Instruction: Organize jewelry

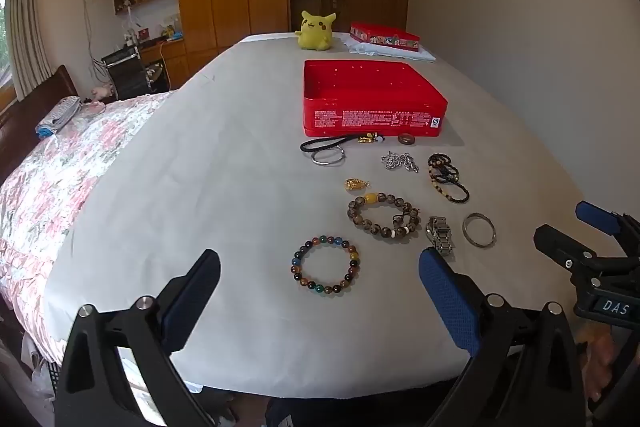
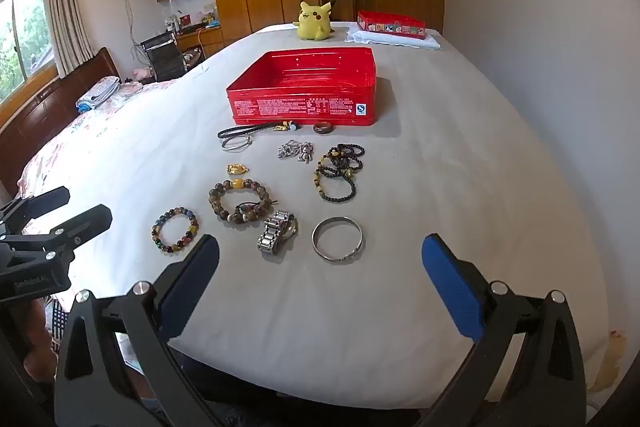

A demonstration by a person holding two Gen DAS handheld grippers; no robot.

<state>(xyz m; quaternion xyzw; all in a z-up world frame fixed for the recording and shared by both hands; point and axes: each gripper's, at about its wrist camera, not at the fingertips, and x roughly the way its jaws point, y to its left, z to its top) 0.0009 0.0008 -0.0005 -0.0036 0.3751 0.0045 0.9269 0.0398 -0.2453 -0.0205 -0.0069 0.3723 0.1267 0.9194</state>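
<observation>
An open red tin box (image 1: 374, 99) (image 2: 304, 89) stands on the white sheet. In front of it lie several pieces: a multicoloured bead bracelet (image 1: 325, 263) (image 2: 175, 230), a brown bead bracelet (image 1: 384, 214) (image 2: 240, 201), a metal watch (image 1: 439, 235) (image 2: 278, 231), a silver bangle (image 1: 479, 230) (image 2: 338, 239), dark bead strands (image 1: 447, 177) (image 2: 340, 169), a silver chain (image 1: 400, 161) (image 2: 296, 150), a gold pendant (image 1: 356, 184) (image 2: 237, 169). My left gripper (image 1: 320, 275) is open and empty before the multicoloured bracelet. My right gripper (image 2: 320, 259) is open and empty before the bangle.
A black cord with a ring (image 1: 328, 151) (image 2: 238, 137) and a brown ring (image 1: 407, 139) (image 2: 322, 127) lie by the tin's front. A yellow plush (image 1: 316, 31) (image 2: 314, 21) and a red lid on a folded cloth (image 1: 384, 37) (image 2: 390, 23) are at the far end. A wall is to the right.
</observation>
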